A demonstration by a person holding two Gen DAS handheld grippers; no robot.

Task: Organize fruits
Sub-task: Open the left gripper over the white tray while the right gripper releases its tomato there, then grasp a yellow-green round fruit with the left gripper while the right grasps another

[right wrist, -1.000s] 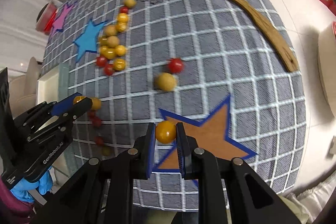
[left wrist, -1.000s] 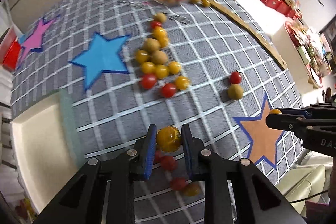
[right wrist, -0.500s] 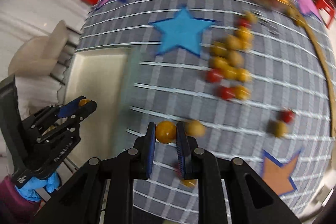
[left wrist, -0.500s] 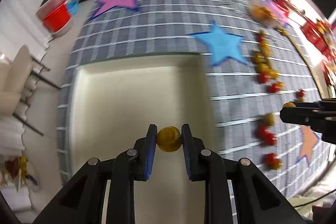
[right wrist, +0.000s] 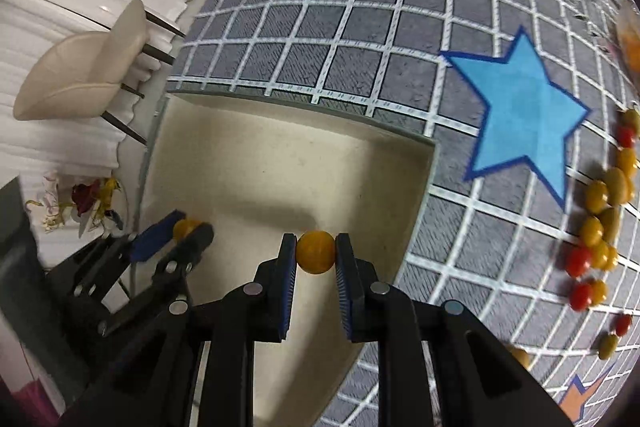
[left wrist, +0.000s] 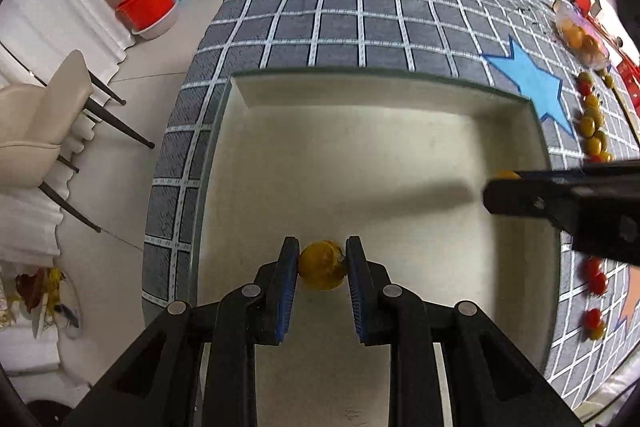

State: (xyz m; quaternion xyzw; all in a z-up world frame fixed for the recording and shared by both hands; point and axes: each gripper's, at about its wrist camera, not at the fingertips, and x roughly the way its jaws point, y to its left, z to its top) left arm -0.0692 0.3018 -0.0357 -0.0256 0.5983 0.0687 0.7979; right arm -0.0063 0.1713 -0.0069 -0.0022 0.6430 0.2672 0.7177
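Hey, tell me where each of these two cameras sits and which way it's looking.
Left wrist: on the left gripper, facing steeply down into the cream tray; its fingers clamp a yellow fruit.
Right wrist: on the right gripper, facing down at the tray's right side; it clamps an orange-yellow fruit.
Shared: tray, blue star, and each other's gripper.

A tray (left wrist: 400, 163) lies on the desk (left wrist: 360, 27), at its near left part. Loose fruits (right wrist: 600, 227) lie in a line on the desk at three o'clock of the tray. A chair (left wrist: 36, 131) stands on the floor at nine o'clock, buckets (left wrist: 144, 7) at eleven.
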